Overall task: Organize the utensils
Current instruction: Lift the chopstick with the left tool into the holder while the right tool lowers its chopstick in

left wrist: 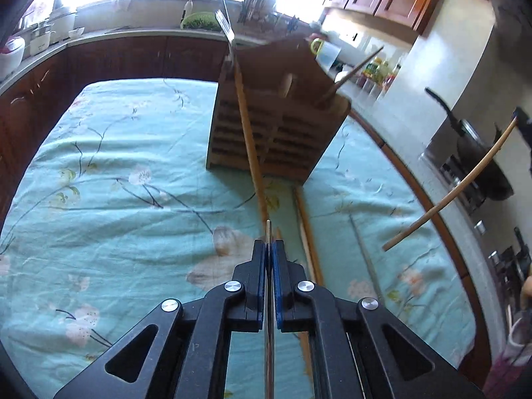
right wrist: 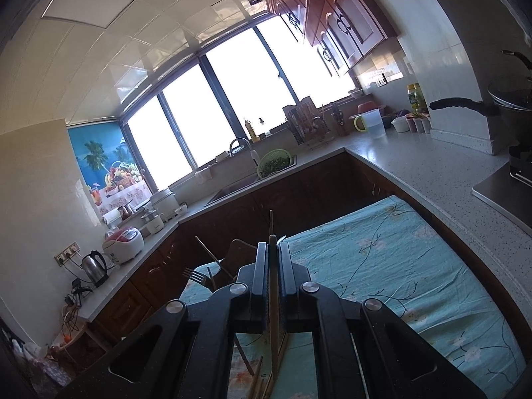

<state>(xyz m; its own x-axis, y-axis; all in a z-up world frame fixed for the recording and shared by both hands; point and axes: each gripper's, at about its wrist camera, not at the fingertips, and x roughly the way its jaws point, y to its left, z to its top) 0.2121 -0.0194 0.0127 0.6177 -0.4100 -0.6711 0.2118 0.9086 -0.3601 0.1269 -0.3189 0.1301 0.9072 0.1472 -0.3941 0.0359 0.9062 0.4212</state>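
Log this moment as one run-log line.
left gripper: shut on metal chopstick | right gripper: shut on wooden chopstick | wooden utensil holder: fork inside | tablecloth: loose chopsticks

home kitchen, dark wooden cabinets [right wrist: 335, 23] above a speckled l-shaped tabletop [right wrist: 415, 166], sink with curved faucet [right wrist: 241, 148] under wide bright windows [right wrist: 239, 93], rice cooker [right wrist: 123, 244] and steel kettle [right wrist: 94, 267], black pan [left wrist: 478, 153] on a stove, bottles by the wall

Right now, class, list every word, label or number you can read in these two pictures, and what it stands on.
None can be read.
Yellow bottle label: too small and blurred.
Fruit poster: shows only pictures.
Rice cooker: no legible marking.
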